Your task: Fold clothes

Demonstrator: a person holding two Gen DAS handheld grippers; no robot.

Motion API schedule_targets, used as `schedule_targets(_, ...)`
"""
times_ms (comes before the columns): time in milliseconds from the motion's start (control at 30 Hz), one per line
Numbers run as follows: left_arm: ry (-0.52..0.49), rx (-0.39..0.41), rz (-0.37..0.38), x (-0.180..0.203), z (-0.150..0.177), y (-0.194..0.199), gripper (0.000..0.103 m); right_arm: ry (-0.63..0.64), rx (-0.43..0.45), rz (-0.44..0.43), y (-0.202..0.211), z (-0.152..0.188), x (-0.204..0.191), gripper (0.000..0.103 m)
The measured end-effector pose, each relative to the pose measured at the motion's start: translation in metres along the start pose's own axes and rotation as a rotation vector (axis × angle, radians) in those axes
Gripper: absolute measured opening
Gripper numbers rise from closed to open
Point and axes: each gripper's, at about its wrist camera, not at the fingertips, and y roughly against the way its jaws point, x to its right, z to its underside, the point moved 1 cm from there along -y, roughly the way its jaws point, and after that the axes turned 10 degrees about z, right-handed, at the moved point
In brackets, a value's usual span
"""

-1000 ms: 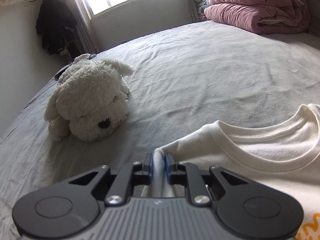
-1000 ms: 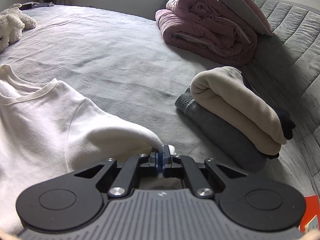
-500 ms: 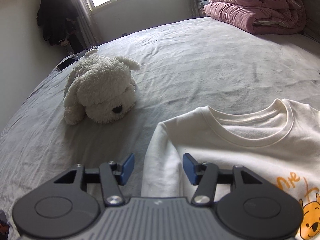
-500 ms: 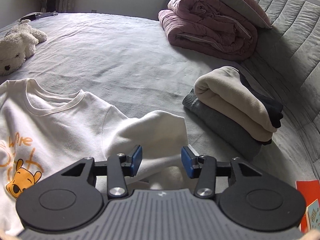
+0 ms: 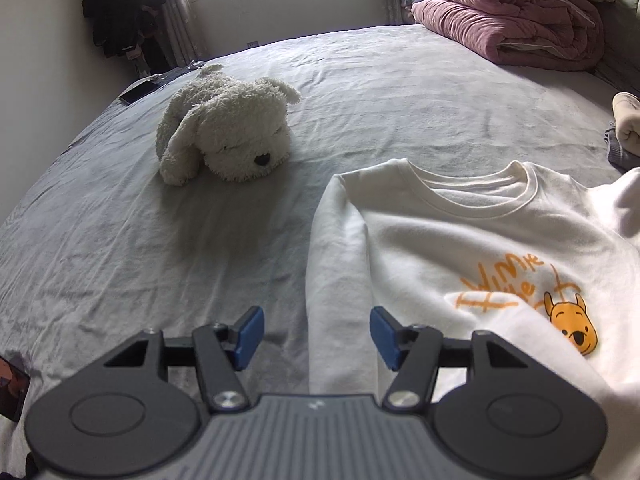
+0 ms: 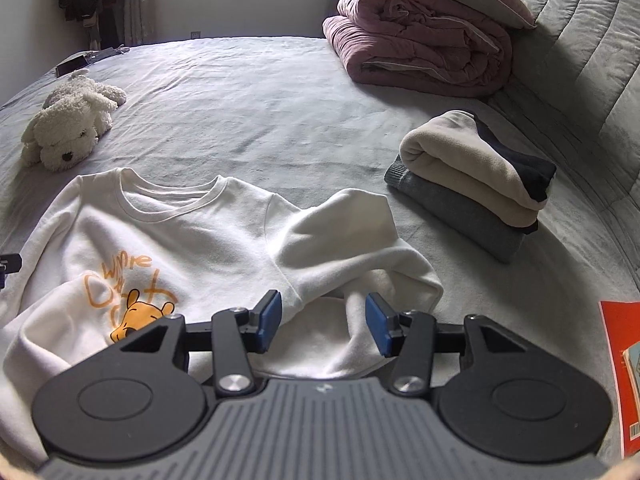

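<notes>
A cream sweatshirt [image 5: 460, 240] with an orange bear print lies front up on the grey bed, collar away from me. My left gripper [image 5: 317, 334] hovers over its left sleeve [image 5: 336, 264], which lies straight along the body. Its jaws are opening; the sleeve shows between the blue pads, but they do not press it. In the right wrist view the sweatshirt [image 6: 192, 236] has its right sleeve [image 6: 352, 240] bunched and doubled over. My right gripper [image 6: 324, 322] hangs above that sleeve, jaws opening, pads clear of the cloth.
A white plush dog [image 5: 228, 136] lies left of the shirt. A rolled pink quilt [image 6: 420, 40] sits at the far right by the grey headboard [image 6: 580, 60]. A stack of folded clothes [image 6: 472, 184] lies right of the sleeve. A red book [image 6: 620, 368] lies at the near right.
Both grippers were shut on the sweatshirt's sleeves a second ago. They have let go, opened, and drawn back and up, leaving the shirt lying on the bed.
</notes>
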Motion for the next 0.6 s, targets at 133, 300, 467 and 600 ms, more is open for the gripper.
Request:
schedule_targets(133,0.022,-0.014,0.028,-0.006,0.019,0.015,0.061,-0.011,-0.003,-0.036,0.014,0.01,-0.005,0.052)
schedule_targets(300,0.093,-0.031,0.103,-0.02,0.044,0.028,0.061,-0.048,-0.018,-0.098,0.026,0.024,-0.009,0.057)
schedule_targets(467,0.208,-0.035,0.201,-0.036,0.073,0.031,0.061,-0.123,-0.067,-0.181,0.021,0.045,-0.011,0.057)
schedule_targets(600,0.253,-0.045,0.276,-0.042,0.092,0.031,0.059,-0.199,-0.145,-0.245,0.009,0.068,-0.01,0.057)
